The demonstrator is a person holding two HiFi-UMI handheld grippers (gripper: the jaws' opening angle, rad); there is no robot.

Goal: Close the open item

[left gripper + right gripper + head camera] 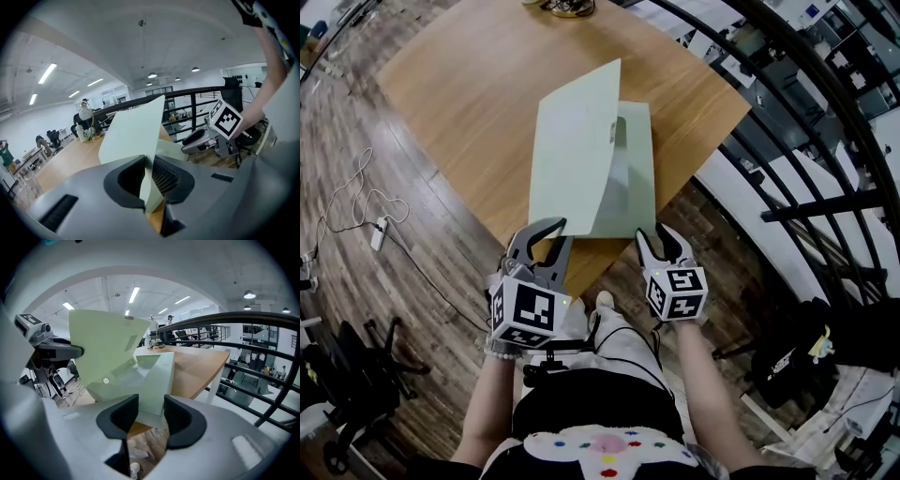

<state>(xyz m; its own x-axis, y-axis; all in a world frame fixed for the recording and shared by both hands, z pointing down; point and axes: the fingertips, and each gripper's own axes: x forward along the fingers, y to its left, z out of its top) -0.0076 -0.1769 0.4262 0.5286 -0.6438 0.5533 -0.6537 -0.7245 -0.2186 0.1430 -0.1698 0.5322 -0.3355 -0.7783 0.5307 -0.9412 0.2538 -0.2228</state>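
Pale green folder lying on the table, half closed.
Nearly shut jaws of the left gripper are pinching the raised cover; the right gripper, jaws apart, is seemingly straddling the base edge. Lowering the cover flat remains.

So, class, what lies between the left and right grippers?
In the head view, the wooden table's near corner, with the open green folder's lower edge on it.

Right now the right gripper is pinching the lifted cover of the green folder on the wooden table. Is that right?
Not quite. The left gripper is pinching the lifted cover of the green folder on the wooden table, as the left gripper view shows. The right gripper's jaws stand open.
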